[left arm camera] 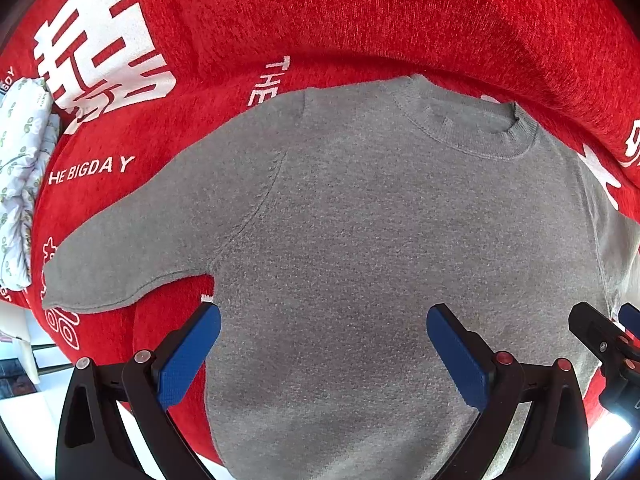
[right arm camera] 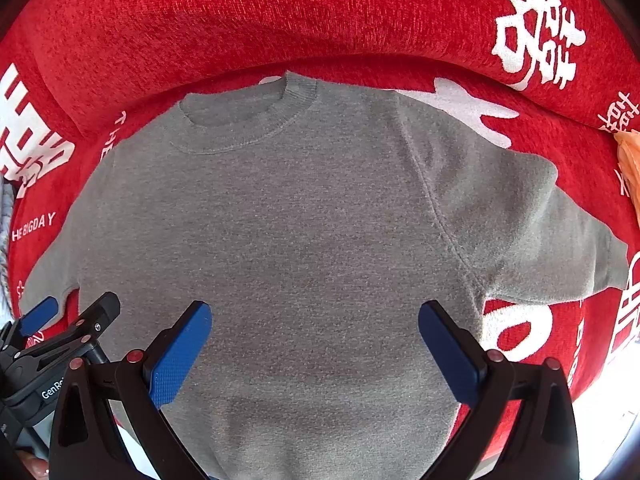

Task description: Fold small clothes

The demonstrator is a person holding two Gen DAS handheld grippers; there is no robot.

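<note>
A small grey sweatshirt (left arm camera: 360, 220) (right arm camera: 280, 220) lies flat, front up, on a red blanket, collar away from me and both sleeves spread out sideways. My left gripper (left arm camera: 323, 312) hovers open over the lower left part of the body, near the left armpit, with nothing between its blue pads. My right gripper (right arm camera: 315, 310) is open too, above the lower right part of the body, its right pad near the right armpit. Each gripper shows at the edge of the other's view: the right gripper (left arm camera: 604, 320), the left gripper (right arm camera: 72, 312). The hem is hidden below the fingers.
The red blanket (left arm camera: 360, 20) (right arm camera: 280, 12) with white characters and lettering covers the surface and rises into a fold behind the collar. A white floral cloth (left arm camera: 24, 168) lies at the far left. An orange cloth (right arm camera: 628, 160) peeks in at the far right.
</note>
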